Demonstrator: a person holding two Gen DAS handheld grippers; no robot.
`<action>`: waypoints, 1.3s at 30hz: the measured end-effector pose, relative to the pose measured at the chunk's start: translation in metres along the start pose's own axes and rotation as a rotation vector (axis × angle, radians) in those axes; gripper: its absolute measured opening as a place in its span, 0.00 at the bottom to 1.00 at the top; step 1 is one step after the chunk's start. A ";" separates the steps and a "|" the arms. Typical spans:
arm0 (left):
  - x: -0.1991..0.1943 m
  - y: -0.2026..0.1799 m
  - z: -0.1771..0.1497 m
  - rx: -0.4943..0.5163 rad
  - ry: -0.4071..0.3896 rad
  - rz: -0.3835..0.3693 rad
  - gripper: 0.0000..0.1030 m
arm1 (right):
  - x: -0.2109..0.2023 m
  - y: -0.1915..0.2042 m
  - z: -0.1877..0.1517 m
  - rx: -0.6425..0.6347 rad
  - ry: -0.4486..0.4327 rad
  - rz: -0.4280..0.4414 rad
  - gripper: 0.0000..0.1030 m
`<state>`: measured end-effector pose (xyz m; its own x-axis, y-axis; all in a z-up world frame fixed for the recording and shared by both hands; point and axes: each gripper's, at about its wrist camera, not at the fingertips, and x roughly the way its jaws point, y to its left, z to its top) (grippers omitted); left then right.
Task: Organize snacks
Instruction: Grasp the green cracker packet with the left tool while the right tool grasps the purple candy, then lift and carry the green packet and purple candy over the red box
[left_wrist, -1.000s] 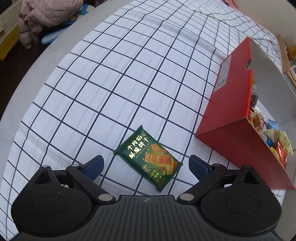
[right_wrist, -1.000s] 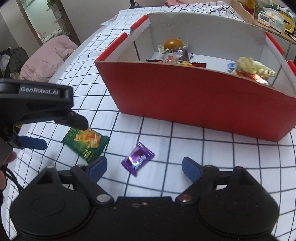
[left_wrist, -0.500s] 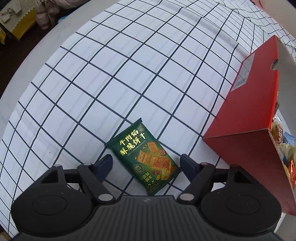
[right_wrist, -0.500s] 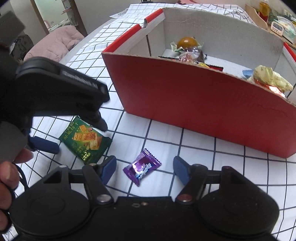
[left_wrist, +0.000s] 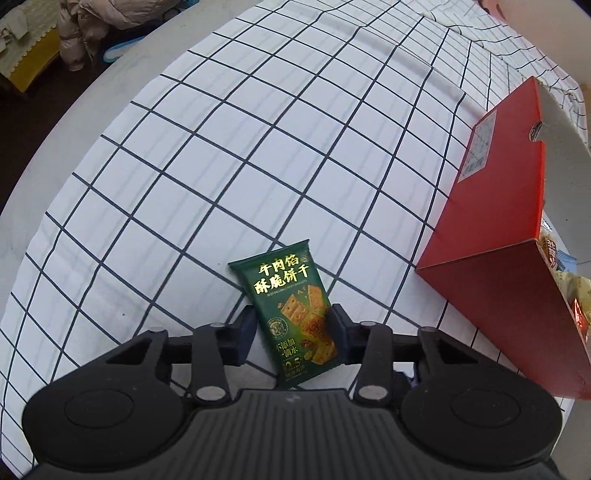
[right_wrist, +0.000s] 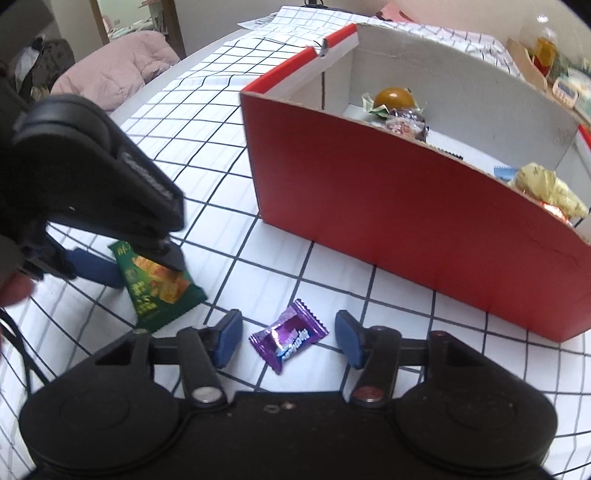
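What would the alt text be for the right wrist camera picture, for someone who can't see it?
The right gripper has just been closing around a purple candy on a checked tablecloth, its pads not yet touching it. At left, the left gripper straddles a green cracker packet; behind stands a red box holding snacks.

A white grid-checked cloth (left_wrist: 258, 147) covered the desk; a pink quilted bundle (right_wrist: 110, 70) lay beyond its edge.
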<state>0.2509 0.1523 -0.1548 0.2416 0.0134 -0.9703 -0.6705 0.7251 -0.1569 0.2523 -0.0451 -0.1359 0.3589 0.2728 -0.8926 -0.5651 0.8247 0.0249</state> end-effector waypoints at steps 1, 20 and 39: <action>-0.001 0.003 0.000 0.002 0.001 -0.008 0.36 | 0.000 0.001 -0.001 -0.007 -0.005 -0.008 0.45; -0.012 0.012 0.000 0.018 0.020 -0.088 0.29 | -0.018 -0.055 -0.025 0.159 -0.034 0.052 0.27; 0.003 -0.017 -0.013 0.030 -0.056 0.109 0.43 | -0.036 -0.066 -0.042 0.196 -0.054 0.092 0.27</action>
<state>0.2540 0.1305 -0.1574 0.2080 0.1310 -0.9693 -0.6738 0.7376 -0.0449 0.2460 -0.1300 -0.1244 0.3548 0.3734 -0.8572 -0.4444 0.8739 0.1968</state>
